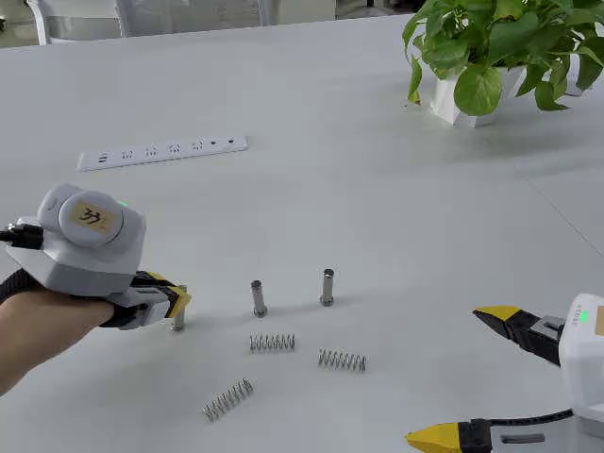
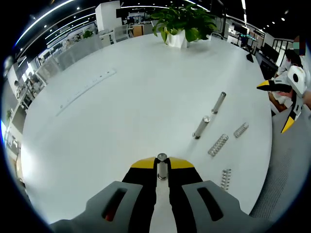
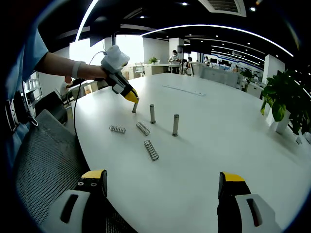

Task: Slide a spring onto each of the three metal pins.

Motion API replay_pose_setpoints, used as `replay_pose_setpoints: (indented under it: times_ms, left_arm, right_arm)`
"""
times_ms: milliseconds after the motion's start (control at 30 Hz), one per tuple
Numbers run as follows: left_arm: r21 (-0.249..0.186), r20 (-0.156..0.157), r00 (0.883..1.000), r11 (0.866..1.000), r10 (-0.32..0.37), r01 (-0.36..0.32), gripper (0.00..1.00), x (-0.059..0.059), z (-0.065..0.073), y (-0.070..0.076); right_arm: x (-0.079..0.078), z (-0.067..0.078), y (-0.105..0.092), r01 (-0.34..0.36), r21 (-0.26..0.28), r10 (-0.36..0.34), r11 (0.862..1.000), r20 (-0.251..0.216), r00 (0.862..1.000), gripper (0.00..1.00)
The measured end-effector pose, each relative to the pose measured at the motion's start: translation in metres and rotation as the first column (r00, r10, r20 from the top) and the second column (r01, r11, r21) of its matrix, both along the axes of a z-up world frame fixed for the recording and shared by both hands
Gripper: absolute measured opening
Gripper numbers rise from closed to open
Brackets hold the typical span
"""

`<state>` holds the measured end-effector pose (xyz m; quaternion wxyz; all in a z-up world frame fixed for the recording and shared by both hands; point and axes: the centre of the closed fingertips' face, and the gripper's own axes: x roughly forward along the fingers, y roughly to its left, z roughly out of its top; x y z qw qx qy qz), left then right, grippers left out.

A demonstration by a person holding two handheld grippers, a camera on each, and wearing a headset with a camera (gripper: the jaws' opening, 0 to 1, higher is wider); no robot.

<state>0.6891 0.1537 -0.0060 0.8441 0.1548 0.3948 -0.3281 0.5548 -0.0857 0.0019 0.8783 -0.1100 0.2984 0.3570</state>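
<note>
Three metal pins stand upright in a row on the white table. My left gripper [image 1: 180, 302] is shut on the left pin [image 1: 178, 322], whose top shows between the yellow tips in the left gripper view [image 2: 162, 168]. The middle pin [image 1: 258, 297] and the right pin [image 1: 327, 287] stand free. Three springs lie flat in front of them: one [image 1: 272, 342], another [image 1: 342, 359] and a third [image 1: 227, 398] nearest me. My right gripper [image 1: 462, 376] hovers open at the lower right, well short of the springs [image 3: 151, 149], with nothing between its fingers.
A white power strip [image 1: 162, 151] lies at the back left. A potted plant [image 1: 491, 57] stands at the far right corner. A mesh chair [image 3: 43, 160] sits by the table's edge in the right gripper view.
</note>
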Motion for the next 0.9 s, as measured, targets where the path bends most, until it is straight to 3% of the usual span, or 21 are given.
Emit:
replay_pose_setpoints:
  times_ms: [400, 900]
  left_arm:
    - [-0.014, 0.006, 1.0, 1.0, 0.012, -0.012, 0.04, -0.0073, 0.0014, 0.0028]
    - [-0.02, 0.007, 1.0, 1.0, 0.01, -0.01, 0.05, -0.0074, 0.002, 0.0016]
  right_arm:
    - [-0.0005, 0.0, -0.0001, -0.004, -0.003, 0.004, 1.0, 0.001, 1.0, 0.95]
    - [-0.0011, -0.0005, -0.0002, -0.006, -0.004, 0.006, 1.0, -0.001, 1.0, 0.95]
